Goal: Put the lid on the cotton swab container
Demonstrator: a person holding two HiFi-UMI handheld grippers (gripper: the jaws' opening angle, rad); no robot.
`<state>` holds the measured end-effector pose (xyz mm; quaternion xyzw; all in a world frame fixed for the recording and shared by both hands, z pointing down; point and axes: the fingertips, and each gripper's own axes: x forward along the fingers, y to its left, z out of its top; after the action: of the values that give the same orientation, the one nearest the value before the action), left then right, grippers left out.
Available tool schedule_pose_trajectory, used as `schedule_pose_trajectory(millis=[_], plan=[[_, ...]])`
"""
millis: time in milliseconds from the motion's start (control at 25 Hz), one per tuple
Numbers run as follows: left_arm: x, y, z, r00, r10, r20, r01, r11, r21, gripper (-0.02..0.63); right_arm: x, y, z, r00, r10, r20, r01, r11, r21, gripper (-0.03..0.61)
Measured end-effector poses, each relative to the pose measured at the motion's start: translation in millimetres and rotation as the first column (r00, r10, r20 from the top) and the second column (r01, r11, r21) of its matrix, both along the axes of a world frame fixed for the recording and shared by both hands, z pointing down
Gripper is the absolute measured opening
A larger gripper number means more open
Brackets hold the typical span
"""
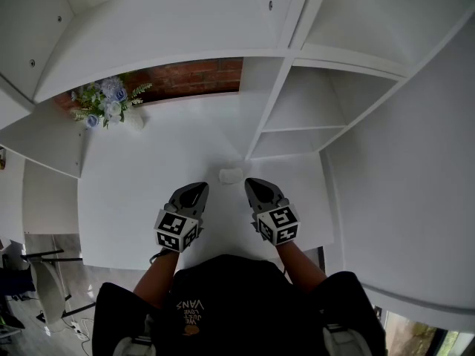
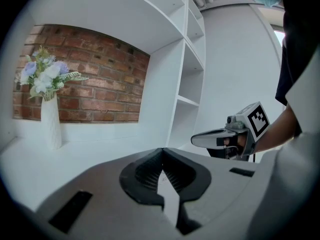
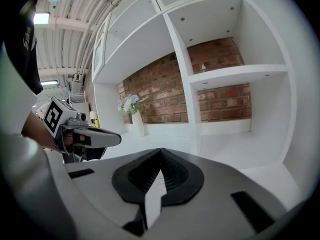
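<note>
At the table's [image 1: 133, 199] far left stands a vase of flowers [image 1: 104, 104], against the brick wall [image 1: 193, 78]. My left gripper [image 1: 197, 189] is closed on nothing. The small white cotton swab container [image 1: 231, 175] sits on the table just ahead, between both grippers. My right gripper [image 1: 252, 184] is closed and empty too, near the shelf unit [image 1: 297, 117].

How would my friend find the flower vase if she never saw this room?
Look at the brick wall behind the white desk. At its left end stands a tall white vase. It alone holds blue and white flowers.
</note>
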<state>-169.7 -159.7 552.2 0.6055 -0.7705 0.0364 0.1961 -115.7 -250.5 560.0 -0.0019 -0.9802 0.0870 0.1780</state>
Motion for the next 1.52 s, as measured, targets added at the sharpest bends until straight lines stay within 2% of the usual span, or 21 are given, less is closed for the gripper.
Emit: schedule_pose_trajectory(millis=[560, 680, 840, 1040, 1520], plan=[[28, 31, -23, 0.995, 0.096, 0.028, -0.097, 0.995, 0.021, 0.006, 41, 26, -38, 0.989, 0.135, 0.056, -0.134, 0.991, -0.015, 0.000], [31, 40, -27, 0.994, 0.104, 0.032, -0.106, 0.994, 0.038, 0.006, 50, 35, -39, 0.986, 0.160, 0.056, -0.159, 0.987, -0.017, 0.000], [39, 57, -24, 0.991, 0.135, 0.017, -0.136, 0.991, 0.013, 0.006, 58, 48, -44, 0.982, 0.181, 0.060, -0.180, 0.983, -0.026, 0.000], [42, 73, -29, 0.991, 0.130, 0.026, -0.131, 0.990, 0.056, 0.006, 66, 64, -45, 0.975, 0.212, 0.071, -0.211, 0.977, -0.020, 0.000], [52, 108, -32, 0.978, 0.208, 0.028, -0.209, 0.975, 0.073, 0.006, 81, 104, -48, 0.951, 0.294, 0.096, -0.294, 0.956, -0.021, 0.000]])
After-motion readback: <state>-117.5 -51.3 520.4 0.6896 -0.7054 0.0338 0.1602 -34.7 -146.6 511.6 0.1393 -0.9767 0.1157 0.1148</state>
